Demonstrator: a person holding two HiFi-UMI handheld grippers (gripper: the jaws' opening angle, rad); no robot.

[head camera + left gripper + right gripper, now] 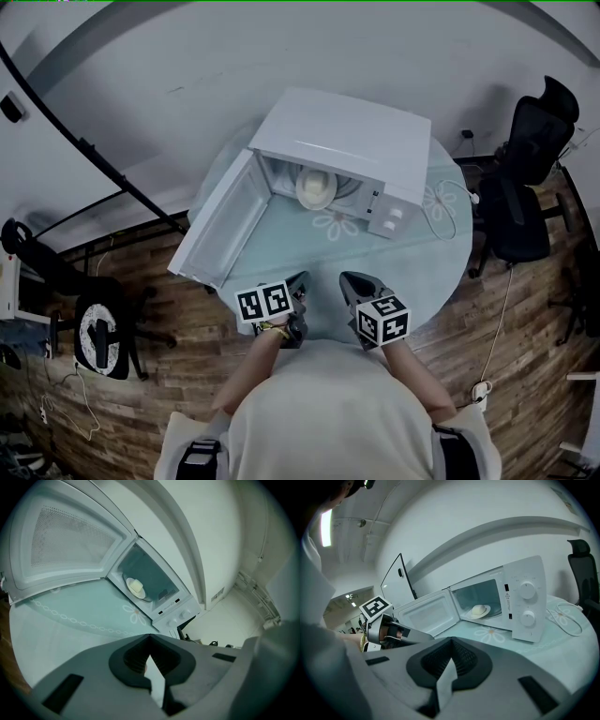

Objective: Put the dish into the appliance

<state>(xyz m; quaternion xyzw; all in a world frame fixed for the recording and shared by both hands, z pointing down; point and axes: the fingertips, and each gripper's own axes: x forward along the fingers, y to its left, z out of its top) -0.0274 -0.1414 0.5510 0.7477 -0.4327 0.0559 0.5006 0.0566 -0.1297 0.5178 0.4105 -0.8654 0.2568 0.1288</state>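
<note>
A white microwave stands on the round table with its door swung wide open to the left. Inside, on the turntable, sits the dish, a pale plate with a light lump of food on it; it also shows in both gripper views, dish and dish. My left gripper and right gripper hover side by side at the table's near edge, well short of the microwave. Both are shut with nothing between their jaws. The left gripper appears in the right gripper view.
A black office chair stands right of the table. A white cable loops on the cloth beside the microwave's control panel. A second chair is on the wooden floor at the left, and a black rail runs along the wall.
</note>
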